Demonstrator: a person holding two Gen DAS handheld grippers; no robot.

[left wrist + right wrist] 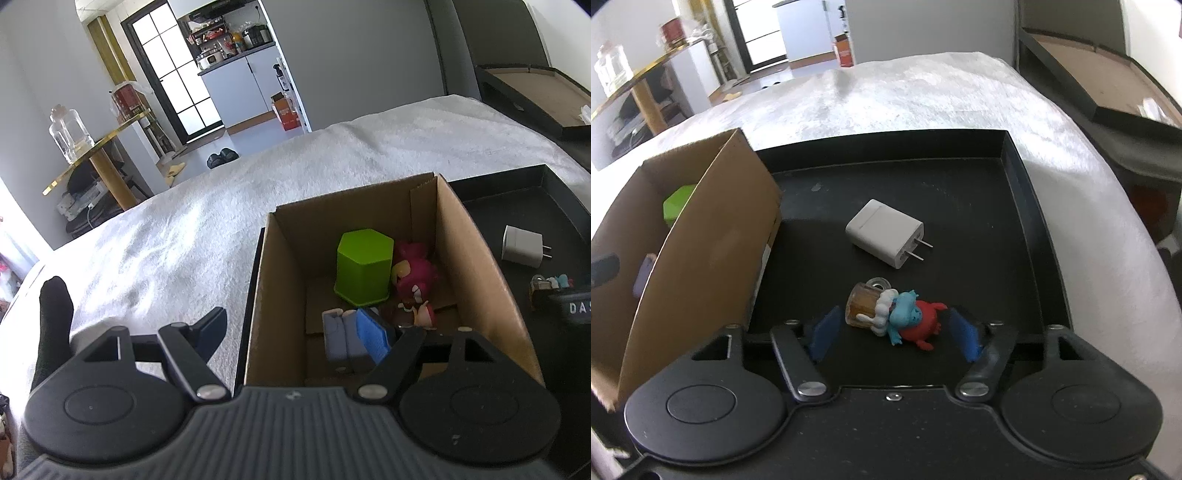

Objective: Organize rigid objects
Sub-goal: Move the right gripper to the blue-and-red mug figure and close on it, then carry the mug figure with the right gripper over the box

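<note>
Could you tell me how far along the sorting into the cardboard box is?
Done: green block and pink figure lie in the cardboard box. In hand: nothing; the right gripper stands open around the blue-red figurine. Left: it and the white charger on the black tray.

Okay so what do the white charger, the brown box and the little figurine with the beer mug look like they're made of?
White charger: smooth matte plastic by its even surface, with two bare metal prongs.
Brown box: cardboard, dull tan with a raw cut rim.
Figurine: probably moulded plastic or vinyl in solid blue and red; its mug looks like translucent amber plastic or resin, since light passes through.
</note>
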